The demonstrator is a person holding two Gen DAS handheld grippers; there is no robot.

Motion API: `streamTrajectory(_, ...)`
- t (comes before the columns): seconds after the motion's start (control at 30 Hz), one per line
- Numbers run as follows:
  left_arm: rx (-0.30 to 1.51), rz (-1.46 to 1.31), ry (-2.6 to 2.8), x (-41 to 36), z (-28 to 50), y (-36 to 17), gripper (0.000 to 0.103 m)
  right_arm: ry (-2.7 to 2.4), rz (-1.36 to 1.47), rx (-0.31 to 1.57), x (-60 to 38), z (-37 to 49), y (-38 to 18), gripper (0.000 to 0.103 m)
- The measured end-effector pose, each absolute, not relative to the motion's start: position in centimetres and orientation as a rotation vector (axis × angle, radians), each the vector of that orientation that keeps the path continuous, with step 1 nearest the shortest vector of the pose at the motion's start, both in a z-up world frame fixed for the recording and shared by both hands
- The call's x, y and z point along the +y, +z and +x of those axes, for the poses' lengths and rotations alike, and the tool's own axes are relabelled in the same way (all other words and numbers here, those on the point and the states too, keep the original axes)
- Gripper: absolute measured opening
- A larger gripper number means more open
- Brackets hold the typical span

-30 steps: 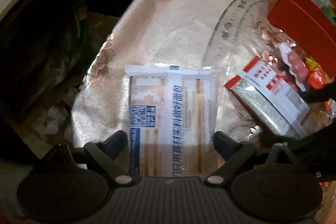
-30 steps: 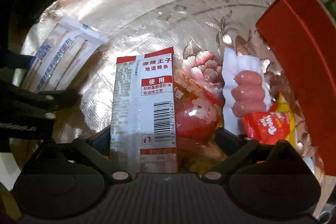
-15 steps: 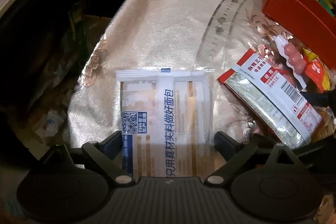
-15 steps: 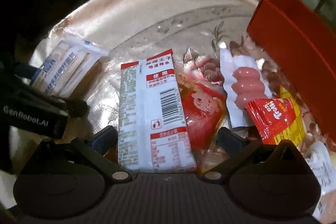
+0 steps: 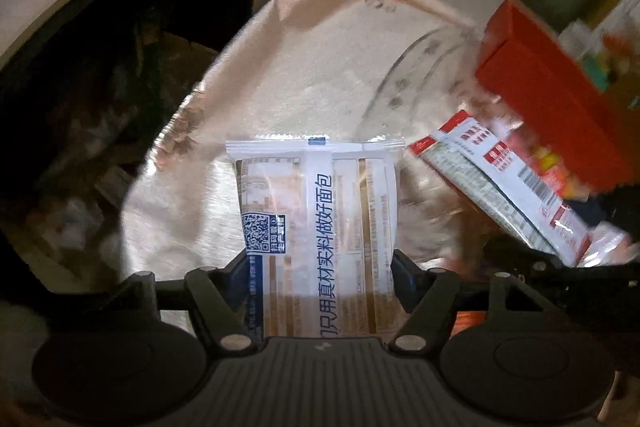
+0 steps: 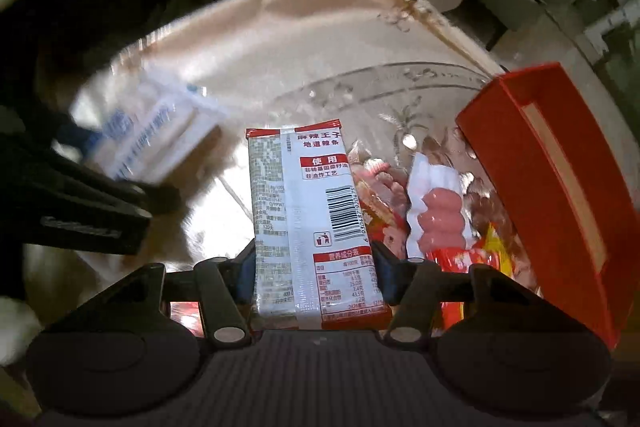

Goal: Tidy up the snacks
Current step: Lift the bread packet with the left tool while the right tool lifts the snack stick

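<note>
1. While the person holds both tools low over the bench (image 5: 320, 75), the left hand-held gripper (image 5: 320, 269) has its two fingers pressed against the side edges of a white bread packet (image 5: 320, 219) printed with a QR code and blue lettering.
2. That bread packet runs lengthways away from the left hand-held gripper, its far sealed end pointing out over the shiny pinkish bench cover.
3. To the right, the right hand-held gripper (image 6: 314, 273) clamps a red-and-white spicy strip packet (image 6: 308, 211) by its long edges, barcode side up.
4. Just beyond and right of this packet lies a loose heap of snacks: a clear sausage pack (image 6: 438, 211) with pink sausages, and a red-and-yellow wrapper (image 6: 480, 259) touching its near end.
5. An open red box (image 6: 548, 187) stands at the right side of the bench, right beside the heap.
6. Whether either packet is lifted off the bench, I cannot tell.
</note>
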State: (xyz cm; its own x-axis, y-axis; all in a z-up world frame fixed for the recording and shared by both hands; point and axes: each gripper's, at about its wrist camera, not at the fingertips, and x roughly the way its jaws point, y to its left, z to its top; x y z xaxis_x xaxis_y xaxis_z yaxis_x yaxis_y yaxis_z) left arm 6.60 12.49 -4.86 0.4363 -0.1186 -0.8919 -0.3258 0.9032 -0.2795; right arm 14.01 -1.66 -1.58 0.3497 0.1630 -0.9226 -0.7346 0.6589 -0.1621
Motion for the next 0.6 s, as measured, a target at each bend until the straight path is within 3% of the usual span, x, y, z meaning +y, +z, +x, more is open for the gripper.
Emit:
streamTrajectory(0.33, 0.96, -0.382, 0.044, 7.1, 9.8, 1.2, 0.062, 0.538, -0.179, 0.926, -11.4, 13.5, 3.1, 0.063)
streamTrajectory(0.6, 0.931, -0.406, -0.06, 2.5, 16.6, 2.3, 0.062, 0.395, -0.028, 0.867, -17.7, 17.5, 4.1, 0.063)
